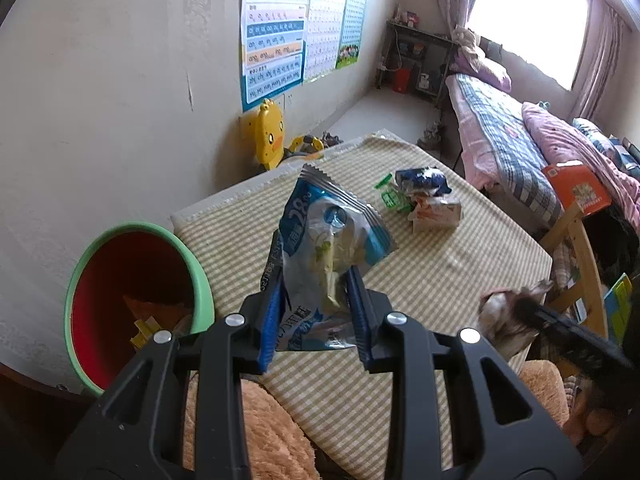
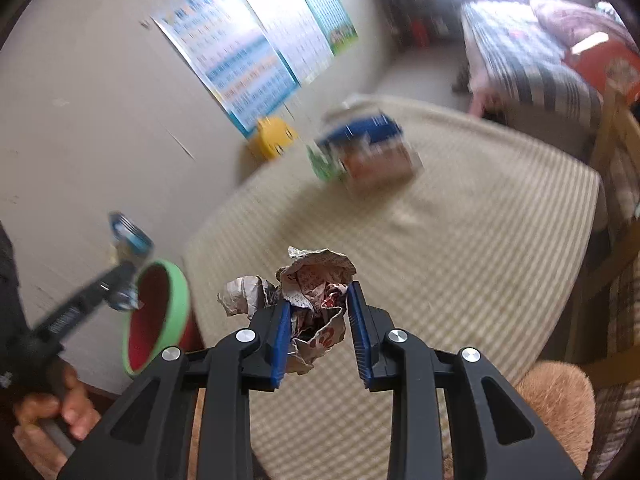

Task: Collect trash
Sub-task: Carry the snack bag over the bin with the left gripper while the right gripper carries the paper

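The left gripper [image 1: 314, 312] pinches a blue snack bag [image 1: 332, 240] in its fingers above the checked table [image 1: 460, 264], beside the green-rimmed bin [image 1: 200, 280]. The right gripper [image 2: 318, 334] clamps crumpled paper [image 2: 316, 284]. More wrappers [image 1: 424, 200] lie farther back, toward the bed [image 1: 504, 140].

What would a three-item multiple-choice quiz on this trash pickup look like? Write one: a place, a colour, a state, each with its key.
1. Where is the bin?
A. on the bed
B. beside the table's near left corner
C. under the window

2. What colour is the bin's rim?
A. green
B. yellow
C. black

3. What is the right gripper doing?
A. hanging open and empty
B. gripping crumpled paper
C. gripping a milk carton

Key: B, the bin stands against the edge of the checked tablecloth, left of the left gripper holding the blue snack wrapper. A, a green rim rings the red inside. B, the pads press on the crumpled paper.
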The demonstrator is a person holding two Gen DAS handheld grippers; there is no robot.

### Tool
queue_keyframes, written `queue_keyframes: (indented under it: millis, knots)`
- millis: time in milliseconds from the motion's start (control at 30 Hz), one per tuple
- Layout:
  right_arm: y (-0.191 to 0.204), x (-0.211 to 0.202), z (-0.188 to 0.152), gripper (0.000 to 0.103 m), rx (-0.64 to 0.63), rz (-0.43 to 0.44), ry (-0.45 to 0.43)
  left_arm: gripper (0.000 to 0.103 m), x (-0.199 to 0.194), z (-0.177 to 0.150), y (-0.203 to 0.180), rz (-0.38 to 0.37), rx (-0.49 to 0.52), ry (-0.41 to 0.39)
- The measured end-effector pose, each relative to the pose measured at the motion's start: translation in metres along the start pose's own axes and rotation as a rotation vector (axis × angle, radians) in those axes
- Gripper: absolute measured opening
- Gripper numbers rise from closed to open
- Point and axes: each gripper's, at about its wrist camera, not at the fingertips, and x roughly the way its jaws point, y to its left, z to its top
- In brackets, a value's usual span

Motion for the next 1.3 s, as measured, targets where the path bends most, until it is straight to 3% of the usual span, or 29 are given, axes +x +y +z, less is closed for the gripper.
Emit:
queue_keyframes:
  millis: [233, 467, 1300]
  knots:
    - [0.038, -0.020, 0.019, 0.026, -0.072, 0.026, -0.092, 0.029, -0.013, 0.005, 0.013, 0.024, -0.007, -0.039]
    - [0.070, -0.026, 0.020, 0.026, -0.133, 0.059, -0.112, 0.029, -0.023, 0.006, 0.030, 0.044, -0.020, -0.073]
    - [0.120, -0.001, 0.010, 0.026, -0.238, 0.077, -0.067, 0.029, -0.024, -0.001, 0.087, 0.087, -0.112, -0.074]
